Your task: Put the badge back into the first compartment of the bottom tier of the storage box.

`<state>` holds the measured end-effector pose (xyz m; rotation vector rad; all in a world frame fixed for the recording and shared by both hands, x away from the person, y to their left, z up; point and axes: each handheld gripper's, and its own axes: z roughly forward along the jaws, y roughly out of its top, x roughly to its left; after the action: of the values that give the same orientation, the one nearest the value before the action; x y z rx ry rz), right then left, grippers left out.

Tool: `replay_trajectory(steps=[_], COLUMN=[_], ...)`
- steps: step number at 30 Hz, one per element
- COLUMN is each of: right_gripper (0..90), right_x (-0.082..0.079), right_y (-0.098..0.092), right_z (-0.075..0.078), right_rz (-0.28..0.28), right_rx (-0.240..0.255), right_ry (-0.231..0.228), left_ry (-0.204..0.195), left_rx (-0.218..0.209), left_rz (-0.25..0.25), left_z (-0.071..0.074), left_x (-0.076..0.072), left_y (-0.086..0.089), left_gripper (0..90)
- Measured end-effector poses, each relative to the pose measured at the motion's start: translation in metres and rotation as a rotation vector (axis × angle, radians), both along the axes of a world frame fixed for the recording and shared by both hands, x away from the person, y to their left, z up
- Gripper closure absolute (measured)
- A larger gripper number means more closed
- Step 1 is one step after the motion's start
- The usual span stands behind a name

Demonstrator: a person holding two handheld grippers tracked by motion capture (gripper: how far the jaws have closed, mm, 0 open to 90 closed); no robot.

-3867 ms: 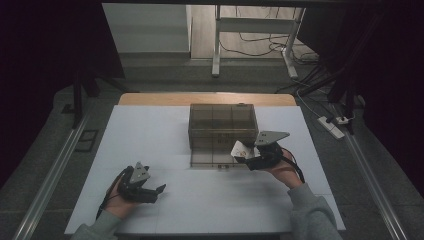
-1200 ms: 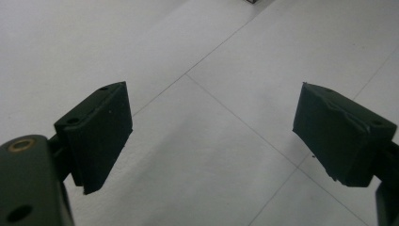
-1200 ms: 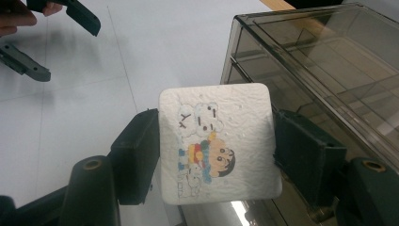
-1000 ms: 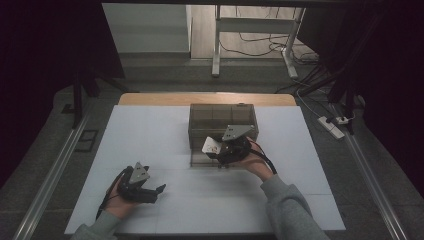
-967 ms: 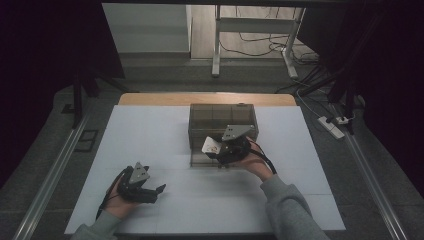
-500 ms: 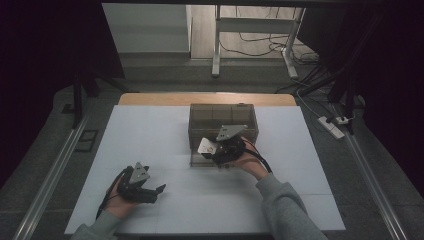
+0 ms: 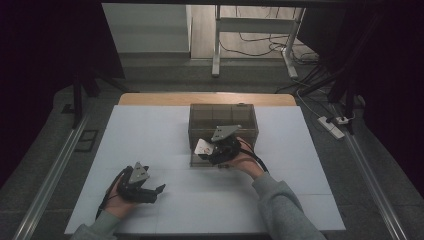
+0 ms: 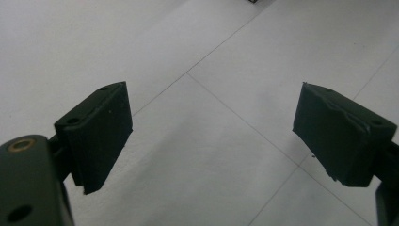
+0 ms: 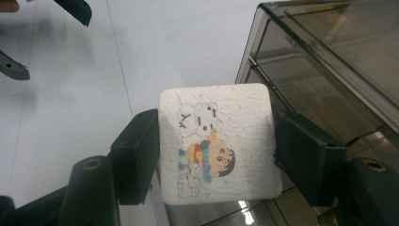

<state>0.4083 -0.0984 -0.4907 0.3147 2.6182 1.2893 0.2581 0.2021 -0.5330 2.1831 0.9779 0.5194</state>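
Observation:
My right gripper is shut on a small white tissue pack printed with a cartoon child. It holds the pack at the front left corner of a smoky clear plastic box with compartments, which stands at the middle of the table. My left gripper rests low over the white table near the front left, jaws wide apart, with nothing between them.
The white table top has thin seam lines. A wooden strip runs along its far edge. Metal rails flank both sides. Cables and a power strip lie on the floor at the right.
My right gripper has carried the tissue pack leftward from the box's right side to its front left corner. The left gripper has stayed put.

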Motion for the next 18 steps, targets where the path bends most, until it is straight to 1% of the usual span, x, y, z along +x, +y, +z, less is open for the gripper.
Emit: replay_trajectory(steps=[5, 7, 10, 18], right_gripper=[32.1, 30.5, 28.4, 28.2], right_x=[0.0000, -0.0003, -0.0002, -0.0017], right_y=[0.0011, 0.0012, 0.0006, -0.0018], right_z=[-0.0017, -0.0022, -0.0014, 0.0015], right_rz=[0.003, 0.004, -0.001, -0.005], right_rx=[-0.007, -0.010, -0.006, 0.006], right_ry=[0.001, 0.006, 0.003, 0.002], left_ry=[0.000, 0.000, 0.001, 0.000], left_rx=[0.001, 0.000, 0.001, 0.000], left_rz=[-0.002, 0.000, -0.002, 0.000], left_z=[0.0000, 0.0000, -0.0001, 0.0001], left_x=[0.0000, 0.0000, 0.0000, -0.0002], left_y=[-0.0001, 0.0000, -0.0001, 0.0001], left_gripper=[12.4, 12.4, 12.4, 12.5])
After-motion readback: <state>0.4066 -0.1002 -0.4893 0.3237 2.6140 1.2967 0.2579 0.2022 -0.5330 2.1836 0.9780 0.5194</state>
